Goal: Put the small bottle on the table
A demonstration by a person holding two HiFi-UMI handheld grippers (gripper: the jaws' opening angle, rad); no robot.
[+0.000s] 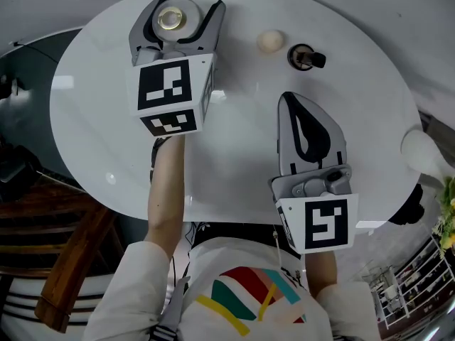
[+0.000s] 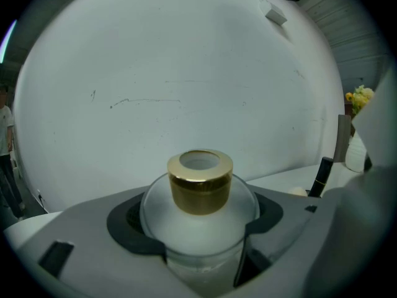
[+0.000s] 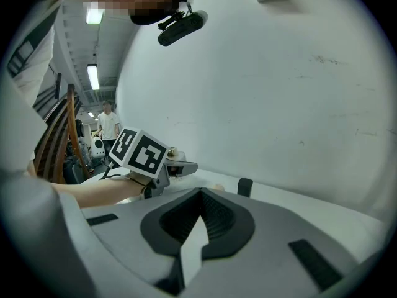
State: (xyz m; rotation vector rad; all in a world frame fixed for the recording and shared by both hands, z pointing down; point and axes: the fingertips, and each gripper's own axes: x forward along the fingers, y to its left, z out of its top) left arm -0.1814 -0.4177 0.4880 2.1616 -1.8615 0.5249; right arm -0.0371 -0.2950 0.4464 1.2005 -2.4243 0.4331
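Note:
The small bottle [image 1: 173, 18] is frosted glass with a gold cap [image 2: 200, 182]. My left gripper [image 1: 189, 7] is shut on it at the far left of the round white table [image 1: 234, 148], with a dark pad pressing on each side of its body. Its base is hidden, so I cannot tell whether it rests on the tabletop. My right gripper [image 1: 290, 99] is shut and holds nothing, hovering over the table's near right part. From the right gripper view, the left gripper's marker cube [image 3: 141, 152] shows off to the left.
A beige round thing [image 1: 270, 41] and a small black bottle [image 1: 306, 57] stand at the far side, right of the left gripper. A white vase [image 1: 423, 151] is past the right edge. A wooden chair [image 1: 57, 247] stands at the near left.

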